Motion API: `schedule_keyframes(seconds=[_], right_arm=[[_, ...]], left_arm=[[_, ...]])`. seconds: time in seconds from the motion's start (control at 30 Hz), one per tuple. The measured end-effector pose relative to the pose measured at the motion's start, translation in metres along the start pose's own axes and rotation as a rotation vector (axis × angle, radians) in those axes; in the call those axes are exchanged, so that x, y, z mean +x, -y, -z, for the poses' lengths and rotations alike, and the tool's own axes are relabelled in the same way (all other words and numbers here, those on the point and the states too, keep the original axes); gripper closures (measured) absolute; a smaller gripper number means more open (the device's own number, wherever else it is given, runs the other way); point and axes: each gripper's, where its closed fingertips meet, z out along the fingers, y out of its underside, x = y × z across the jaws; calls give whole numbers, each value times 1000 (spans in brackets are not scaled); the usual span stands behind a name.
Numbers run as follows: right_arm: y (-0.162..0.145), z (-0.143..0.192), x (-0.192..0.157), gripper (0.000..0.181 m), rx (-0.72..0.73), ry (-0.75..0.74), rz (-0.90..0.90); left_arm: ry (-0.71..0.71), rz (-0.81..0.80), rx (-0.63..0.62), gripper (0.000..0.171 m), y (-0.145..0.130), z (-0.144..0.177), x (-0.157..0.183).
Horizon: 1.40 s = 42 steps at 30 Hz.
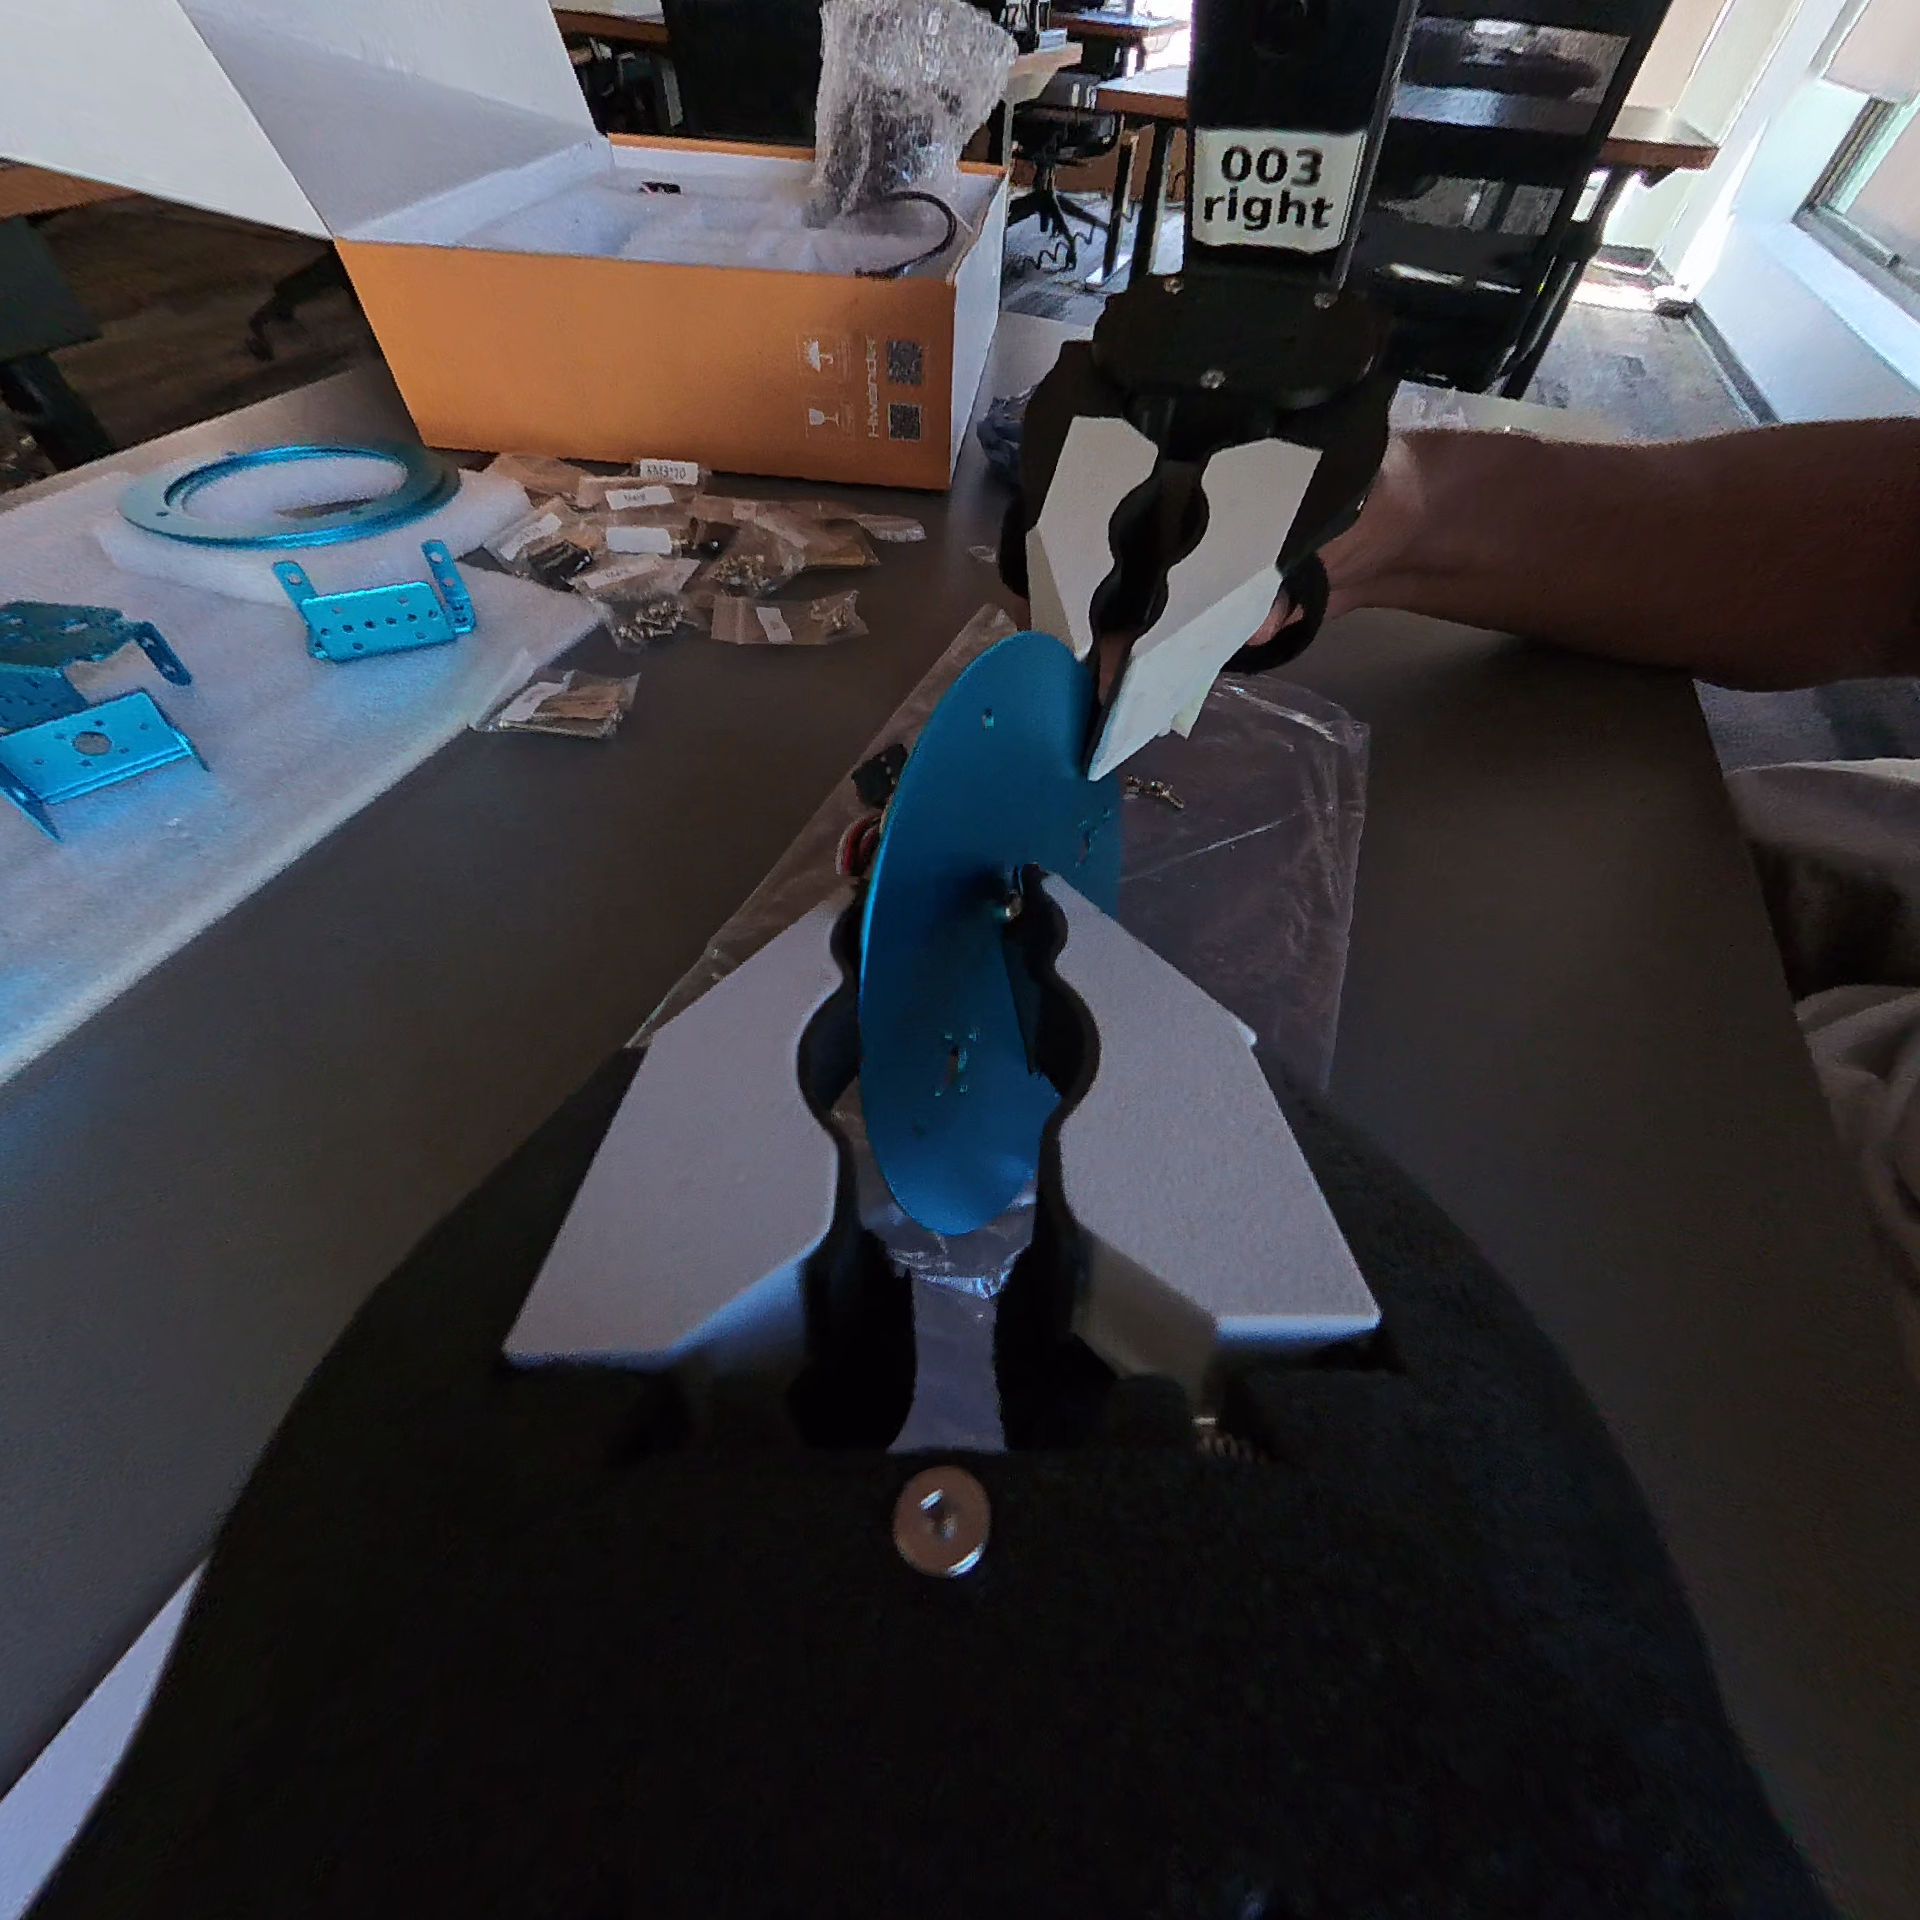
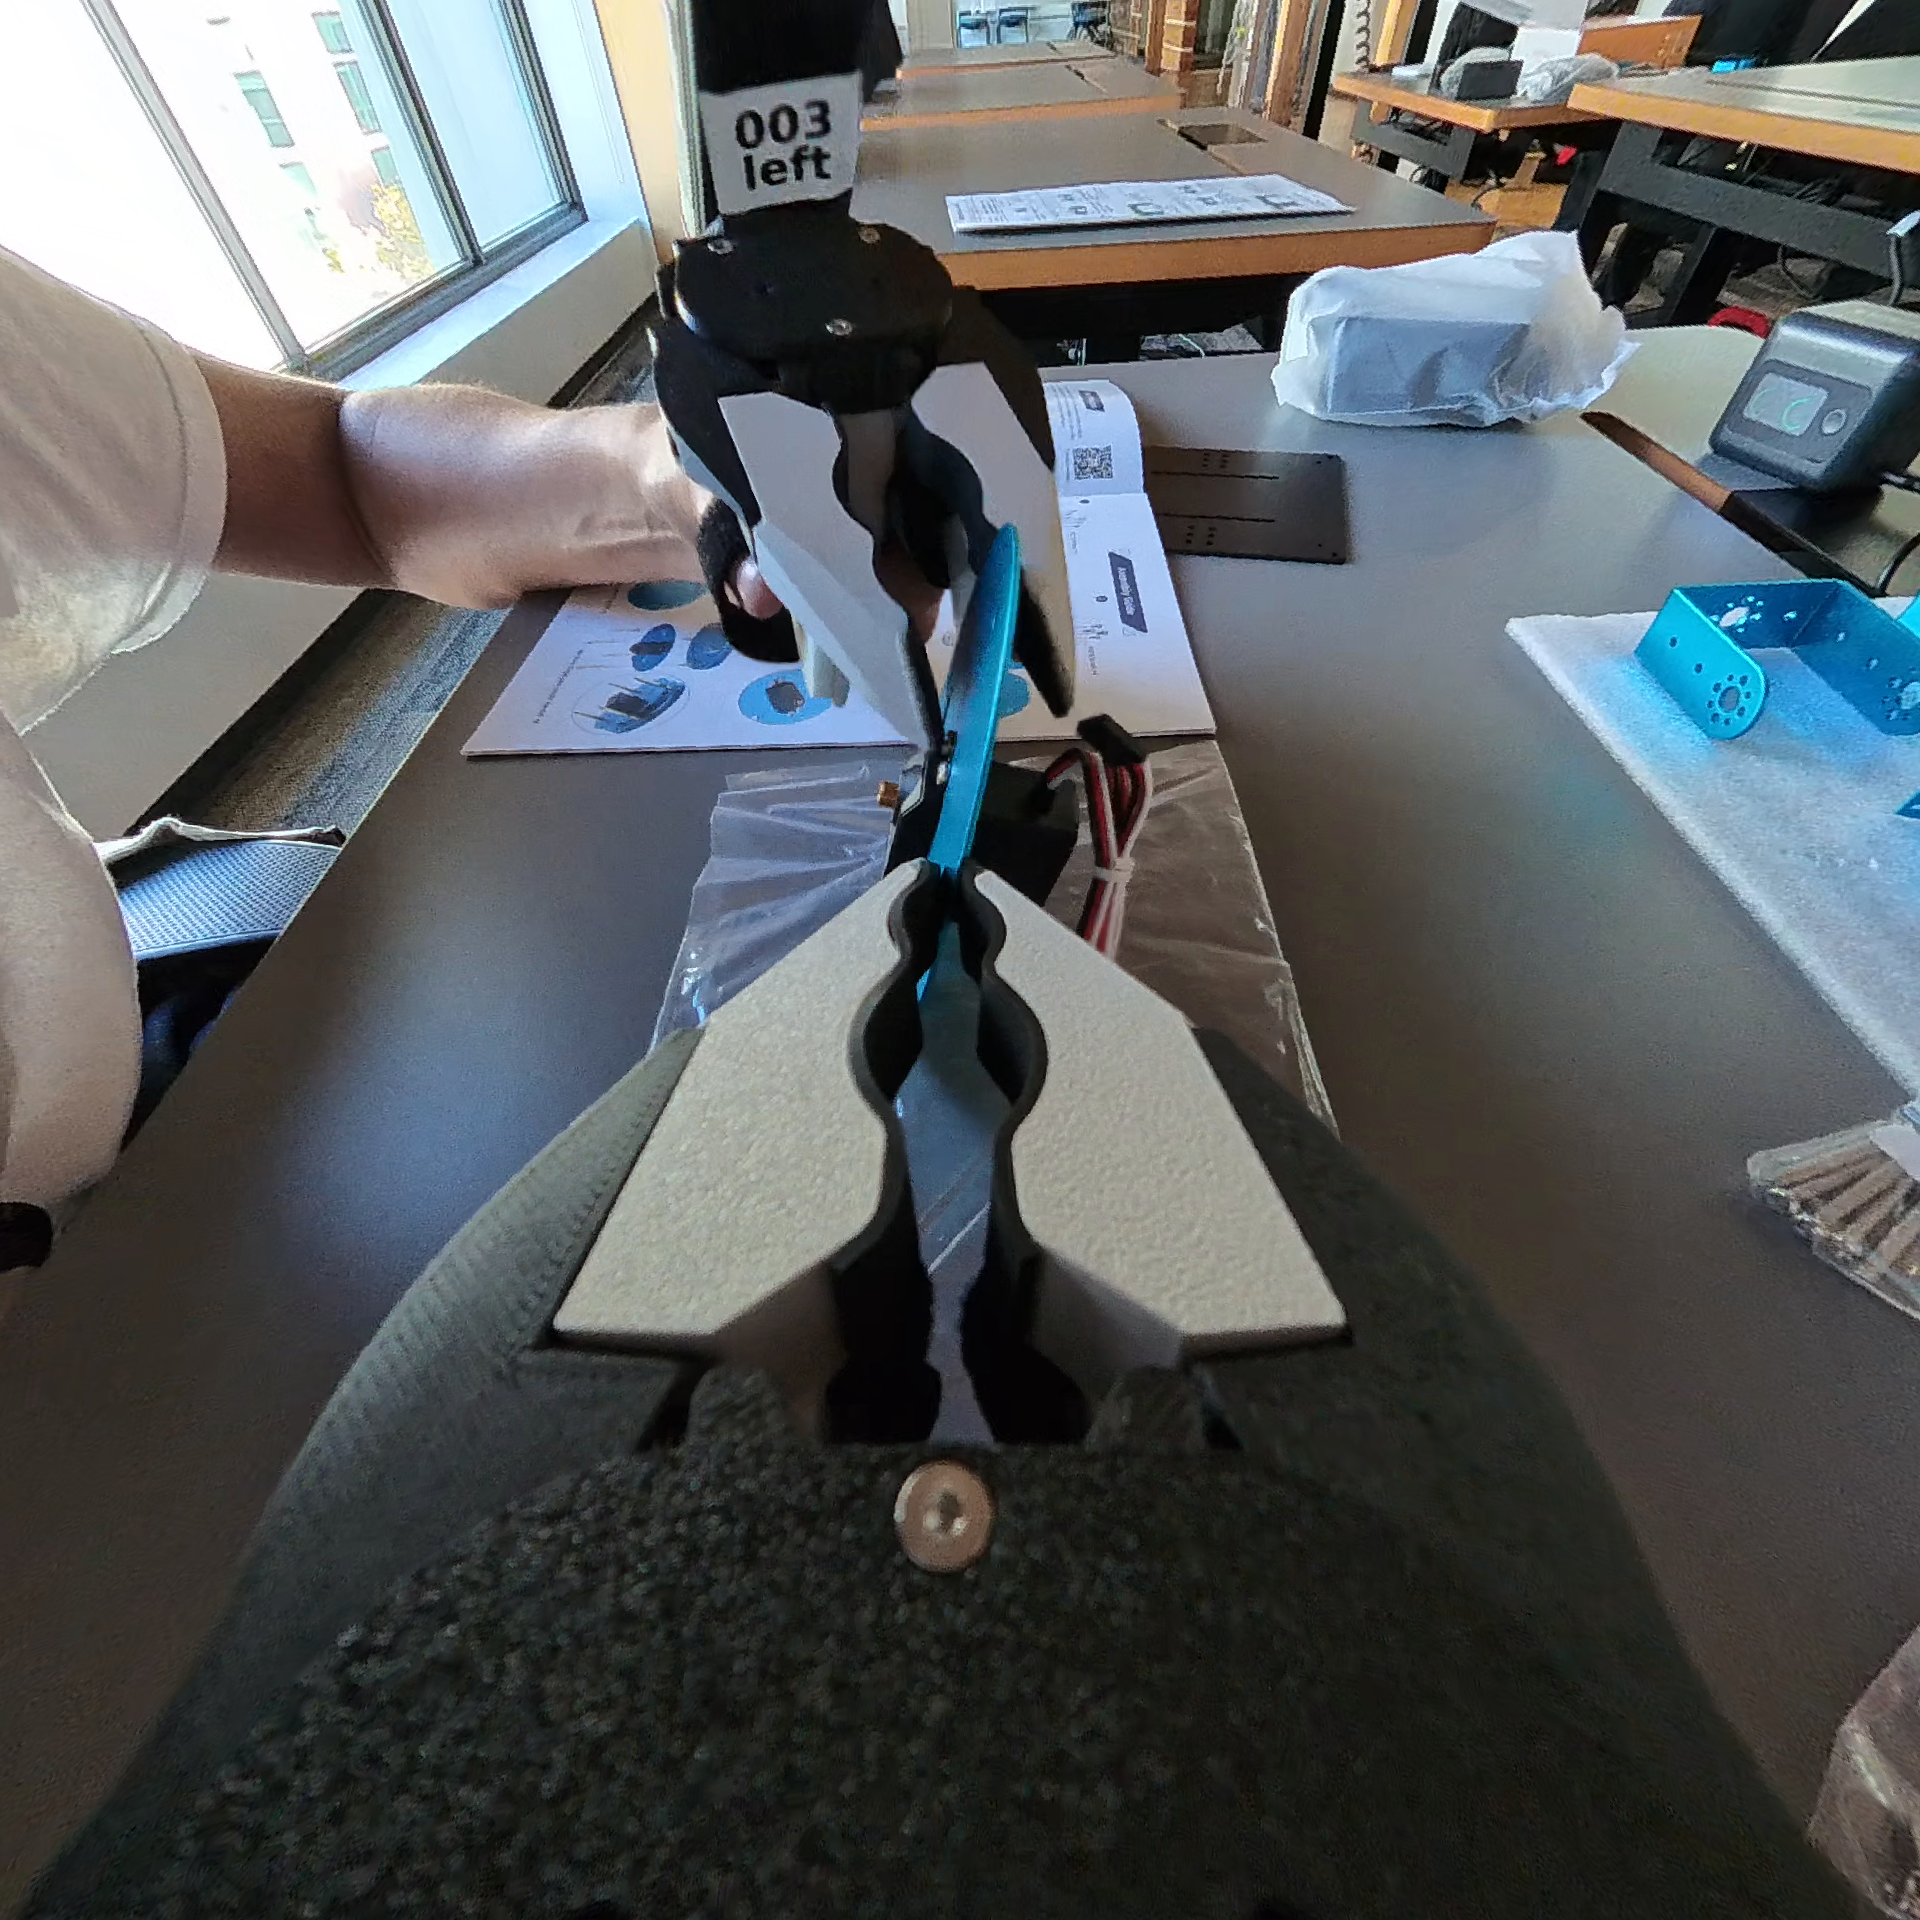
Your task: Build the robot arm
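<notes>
A round blue metal disc [image 1: 977, 997] stands on edge above a dark table [image 1: 520, 935], held between both grippers. My left gripper [image 1: 945, 904] is shut on its near side. My right gripper [image 1: 1096, 717] comes from the far side and is shut on the disc's upper far rim. In the right wrist view my right gripper [image 2: 948, 878] pinches the thin edge of the disc [image 2: 982, 644], and the left gripper [image 2: 982, 707] grips it from the opposite side. A black servo [image 2: 1023, 831] with red, white and black wires [image 2: 1117, 821] hangs on the disc's back. A clear plastic bag [image 2: 790, 831] lies underneath.
An open orange box [image 1: 665, 343], a blue ring [image 1: 291, 494], blue brackets [image 1: 374, 613] on white foam and small parts bags [image 1: 665, 561] lie to the left. An instruction sheet [image 2: 675, 675], a black plate [image 2: 1247, 499] and a blue bracket [image 2: 1766, 665] lie beyond. A person's forearm [image 1: 1610, 551] reaches in. The grippers' ends are close to 5 centimetres from one another.
</notes>
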Motion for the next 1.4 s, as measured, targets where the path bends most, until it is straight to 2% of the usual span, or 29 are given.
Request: schedule_keyframes(seconds=[0.1, 0.23, 0.4, 0.63, 0.7, 0.77, 0.87, 0.97, 1.13, 1.2, 1.4], right_arm=[[1, -1, 0, 179, -7, -3, -7], [0, -2, 4, 178, -18, -26, -5], [-1, -5, 13, 175, -28, -91, -11], [4, -4, 1, 177, -22, -55, 57], [6, -5, -7, 180, -17, -19, 78], [8, -8, -11, 181, -24, -24, 102], [9, -11, -22, 181, -40, 8, 153], [9, -11, -22, 181, -44, 4, 146], [8, -11, -22, 181, -36, 18, 113], [8, -11, -22, 181, -38, 16, 110], [9, -11, -19, 181, -32, 8, 83]], left_arm=[[-2, -20, -19, 144, -2, 1, 0], [-42, -29, -18, 157, 0, 5, 5], [-60, -35, -32, 160, -2, 5, 6], [-140, -44, -32, 166, -1, 10, 16], [-125, -36, -26, 158, 1, 10, 14], [-122, -22, -45, 133, -1, 8, 14], [-135, -27, -98, 126, -11, 5, 16], [-179, -36, -93, 125, -10, 6, 22], [-166, -59, -94, 124, -11, 5, 22], [-157, -46, -87, 131, -11, 5, 18], [-166, -17, -65, 132, -11, 4, 17]])
